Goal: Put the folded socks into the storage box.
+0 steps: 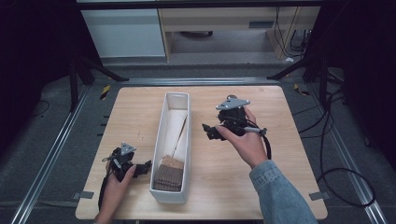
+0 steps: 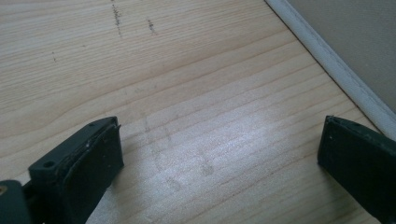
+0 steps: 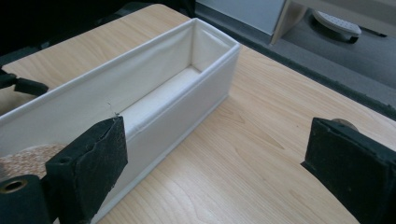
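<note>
Nearest the person's edge of the tabletop [image 1: 224, 186], the left gripper [image 1: 140, 167] rests low on the wood just beside the near end of a long white box [image 1: 187, 140]. In the left gripper view its fingers [image 2: 88, 163] stand wide apart with nothing but bare wood grain between them, and the box's white wall [image 2: 336, 65] runs along the upper right corner.

Inside the near end of the box sits a small stack of cork coasters [image 1: 169, 173], brown and ridged at the edges, one pale speckled face on top. They look light, stiff and a bit crumbly at the rim, with a grippy surface, so I would expect a hold across the stack's edges, or on a single top piece, to work without much squeeze. The rest of the box appears to hold only a pale liner with something thin lying along it; I cannot tell what that is.

Farther along, the right gripper [image 1: 211, 131] hovers over the tabletop beside the middle of the box, tilted toward it. Its fingers [image 3: 93, 158] are spread wide and carry nothing. The box itself seems soft-walled, probably fabric-lined, and likely to flex if pinched at the rim.
</note>
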The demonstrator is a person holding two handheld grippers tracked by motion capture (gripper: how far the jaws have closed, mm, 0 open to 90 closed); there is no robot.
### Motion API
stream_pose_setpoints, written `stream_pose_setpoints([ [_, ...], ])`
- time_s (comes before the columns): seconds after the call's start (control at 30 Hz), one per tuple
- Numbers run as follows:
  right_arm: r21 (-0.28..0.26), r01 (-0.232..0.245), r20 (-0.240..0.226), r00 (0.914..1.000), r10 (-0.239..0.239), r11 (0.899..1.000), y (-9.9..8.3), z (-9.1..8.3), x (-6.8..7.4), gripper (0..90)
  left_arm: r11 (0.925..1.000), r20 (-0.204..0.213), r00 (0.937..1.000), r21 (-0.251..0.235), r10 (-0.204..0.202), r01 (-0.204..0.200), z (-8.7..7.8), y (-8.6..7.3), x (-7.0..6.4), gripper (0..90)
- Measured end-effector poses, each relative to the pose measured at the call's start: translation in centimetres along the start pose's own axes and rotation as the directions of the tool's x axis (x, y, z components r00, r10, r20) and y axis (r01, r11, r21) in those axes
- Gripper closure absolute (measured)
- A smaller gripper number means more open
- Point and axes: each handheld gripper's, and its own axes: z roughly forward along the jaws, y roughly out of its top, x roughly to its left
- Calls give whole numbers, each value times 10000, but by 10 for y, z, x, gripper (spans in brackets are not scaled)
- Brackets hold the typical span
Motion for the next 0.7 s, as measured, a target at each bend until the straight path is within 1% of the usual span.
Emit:
stream_pose_setpoints([
  [0.1,63,-137,222,9997,136,9999,-8,0,-8,60,10000,0,10000,-2,-7,7,0,0,0,0],
  [0.13,63,-137,222,9997,136,9999,-8,0,-8,60,10000,0,10000,-6,-5,5,0,0,0,0],
  [0.17,111,-327,302,9990,324,9994,-14,0,-13,60,10000,1,10000,-8,-6,6,0,0,0,0],
  [0.23,107,-339,326,9989,335,9994,-16,-1,-15,61,10000,2,10000,-8,-5,5,0,0,0,0],
  [0.3,129,-493,408,9980,487,9987,-21,-2,-19,61,10000,1,10000,-7,-4,4,0,0,0,0],
  [0.33,151,-658,562,9963,648,9977,-26,-2,-23,62,10000,2,10000,-6,-4,4,0,0,0,0],
  [0.4,213,-676,760,9949,658,9975,-31,-3,-27,62,10000,1,10000,-7,-3,3,0,0,0,0],
  [0.43,213,-676,760,9949,658,9975,-31,-3,-27,62,10000,3,10000,-6,-3,3,0,0,0,0],
  [0.47,218,-832,889,9927,810,9963,-38,-3,-31,68,10000,2,10000,-6,-3,3,0,0,0,0],
  [0.5,243,-899,961,9915,872,9957,-41,-3,-33,72,10000,1,10000,-6,-5,5,0,0,0,0],
  [0.57,354,-983,1071,9898,941,9945,-47,-2,-37,73,10000,1,10000,-6,-6,6,0,0,0,0],
  [0.67,460,-1255,1211,9855,1192,9910,-58,0,-43,77,10000,1,10000,-3,-2,2,0,0,0,0],
  [0.7,460,-1255,1211,9855,1192,9910,-58,0,-43,77,10000,1,10000,-3,-2,2,0,0,0,0],
])
